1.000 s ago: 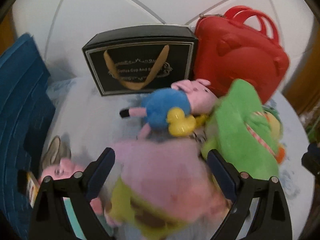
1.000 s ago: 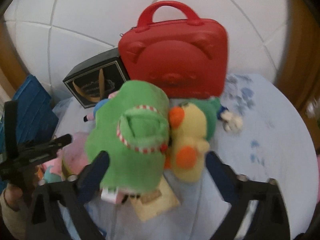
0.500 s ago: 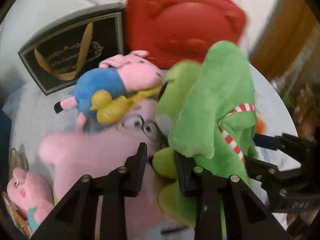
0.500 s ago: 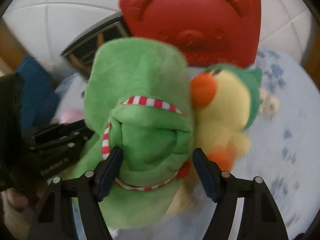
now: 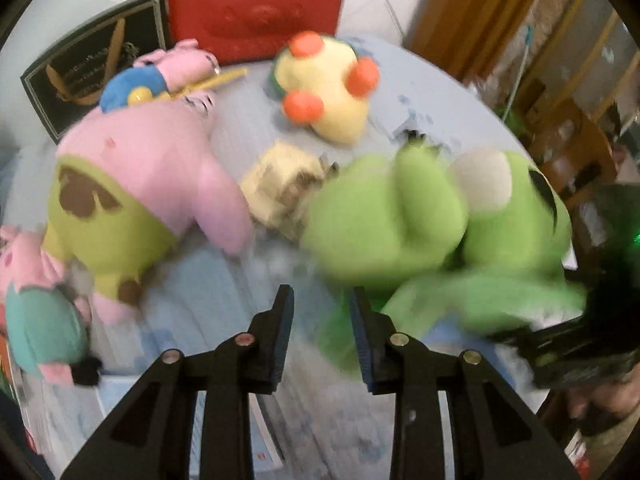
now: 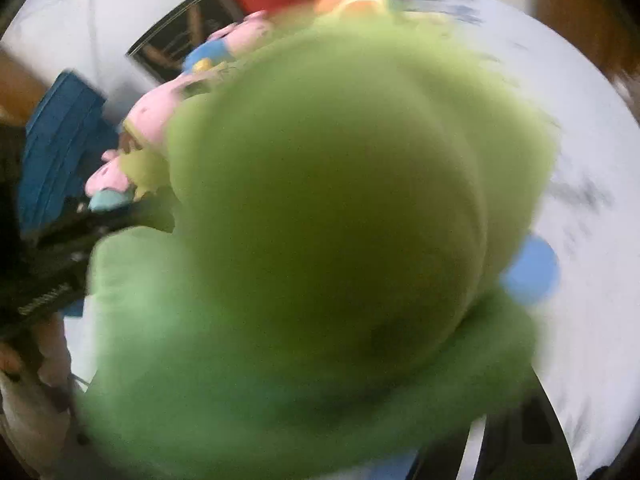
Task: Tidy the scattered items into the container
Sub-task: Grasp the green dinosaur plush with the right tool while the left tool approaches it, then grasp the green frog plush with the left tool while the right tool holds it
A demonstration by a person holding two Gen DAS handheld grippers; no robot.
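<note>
A big green plush [image 5: 420,224] hangs blurred at the right of the left wrist view, held by my right gripper [image 5: 568,344], which shows as a dark shape beside it. In the right wrist view the green plush [image 6: 328,240] fills the frame and hides the fingers. My left gripper [image 5: 322,328] has its jaws a narrow gap apart with nothing between them, just left of the plush's leg. A pink star plush [image 5: 136,184], a yellow duck plush [image 5: 324,92], a blue and pink pig plush [image 5: 160,76] and a small beige toy [image 5: 284,188] lie on the table.
A red case [image 5: 256,4] and a black gift box [image 5: 92,76] stand at the back. Another pig plush [image 5: 36,304] lies at the left edge. A blue container [image 6: 56,152] is at the far left of the right wrist view. The pale blue tablecloth [image 5: 224,288] covers the round table.
My left gripper let go of the green plush's leg and pulled back. My right gripper closed on the green plush and lifted it to the right, uncovering the duck and the beige toy.
</note>
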